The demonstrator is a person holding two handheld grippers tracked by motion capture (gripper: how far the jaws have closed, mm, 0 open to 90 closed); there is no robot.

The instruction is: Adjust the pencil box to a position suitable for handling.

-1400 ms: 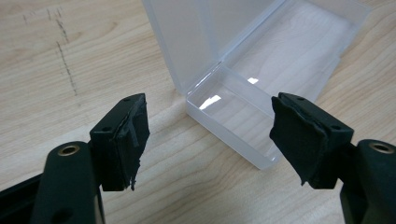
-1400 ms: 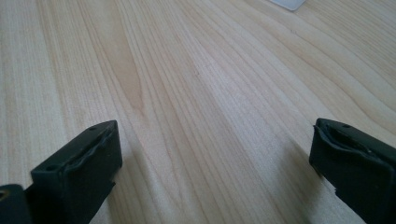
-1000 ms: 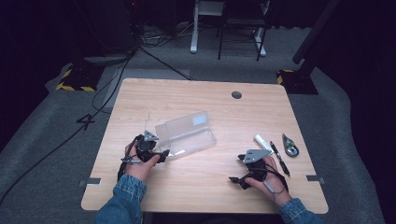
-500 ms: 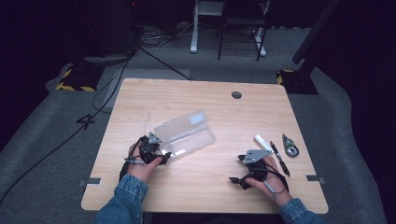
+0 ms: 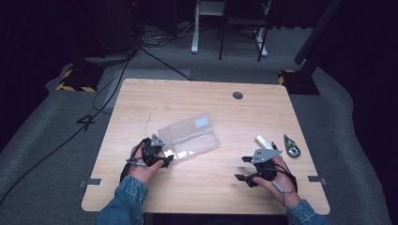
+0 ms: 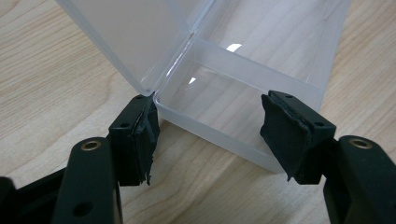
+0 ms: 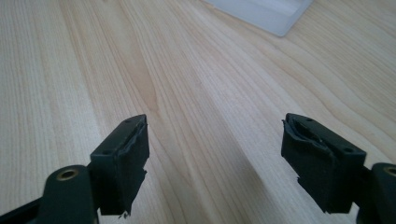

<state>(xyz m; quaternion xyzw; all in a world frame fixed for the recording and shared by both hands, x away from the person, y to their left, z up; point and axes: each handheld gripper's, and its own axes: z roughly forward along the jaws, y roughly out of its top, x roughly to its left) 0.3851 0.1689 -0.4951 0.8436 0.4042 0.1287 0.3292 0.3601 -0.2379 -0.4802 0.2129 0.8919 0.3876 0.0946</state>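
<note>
My left gripper (image 6: 208, 135) jaws wide apart w/ clear rectangular plastic box (image 6: 243, 93), lid up, corner btwn them, mid light wooden surface (image 5: 225, 197), right gripper (image 7: 215, 158) spread, unladen, at 4 o'clock.

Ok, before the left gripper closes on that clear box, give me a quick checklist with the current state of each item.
1. Left gripper open: ok.
2. Fingers straddle the near end of the clear box: ok.
3. Box lid open, standing up: ok.
4. Box empty: ok, bare wood shows through its floor.
5. Right gripper open, apart from the box: ok.
6. Pen and small tool lie apart from the box: ok.
</note>
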